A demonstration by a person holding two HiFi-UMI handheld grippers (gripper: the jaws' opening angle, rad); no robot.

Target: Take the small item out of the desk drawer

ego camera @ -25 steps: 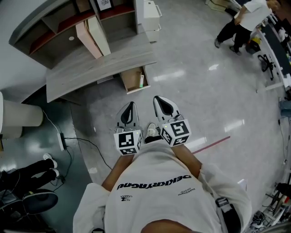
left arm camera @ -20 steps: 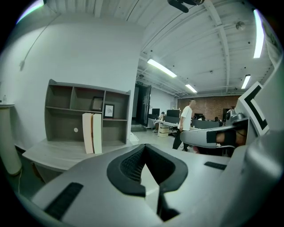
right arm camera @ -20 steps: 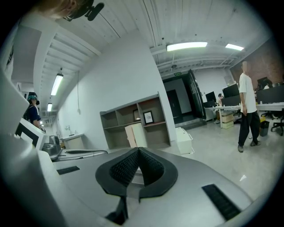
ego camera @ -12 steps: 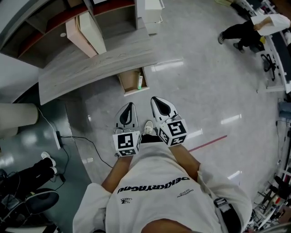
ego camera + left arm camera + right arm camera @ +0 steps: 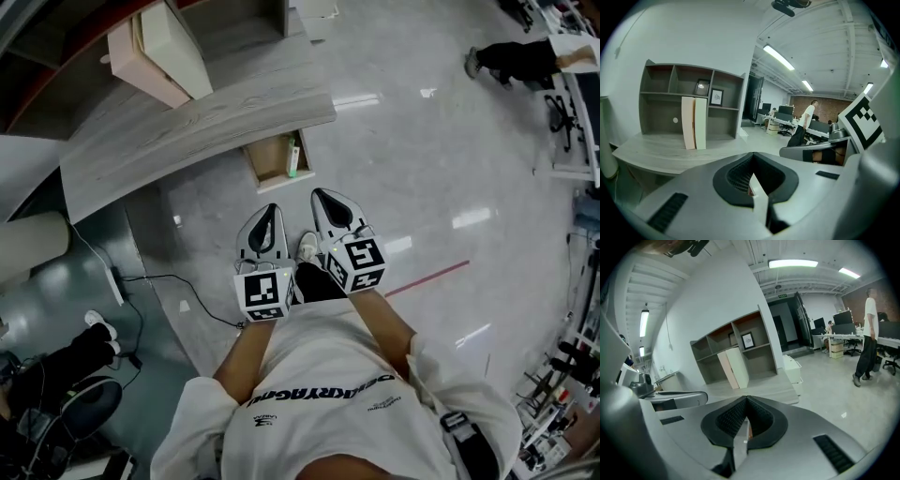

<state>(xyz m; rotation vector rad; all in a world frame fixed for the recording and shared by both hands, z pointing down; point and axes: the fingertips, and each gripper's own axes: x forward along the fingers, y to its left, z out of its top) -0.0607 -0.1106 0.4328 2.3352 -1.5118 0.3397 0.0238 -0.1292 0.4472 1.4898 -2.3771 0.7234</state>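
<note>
The small item (image 5: 293,157) shows in the head view as a slim green and white thing lying along the right wall of the open drawer (image 5: 270,163), which juts out from under the counter (image 5: 187,131). From the two tools it lies at 12 o'clock, well apart from both. The left tool (image 5: 269,216) and right tool (image 5: 326,201) are side by side just before the person's chest, pointing at the drawer, both narrow and carrying nothing. What the item is cannot be made out. It looks light and stiff, perhaps smooth and a little slippery. A pinch across its narrow width near the middle seems the safest hold, since it sits close to the drawer wall.

In the left gripper view the jaws meet at the tip with nothing between them. The counter fills 9 o'clock, with a shelf unit (image 5: 689,101) and two upright panels (image 5: 694,123) on it. The drawer is hidden below the tool's body.

In the right gripper view the jaws are likewise pressed together and empty. The shelf unit stands at 11 o'clock, a white cabinet (image 5: 793,373) at 1 o'clock and a standing person (image 5: 868,333) at 3 o'clock.
</note>
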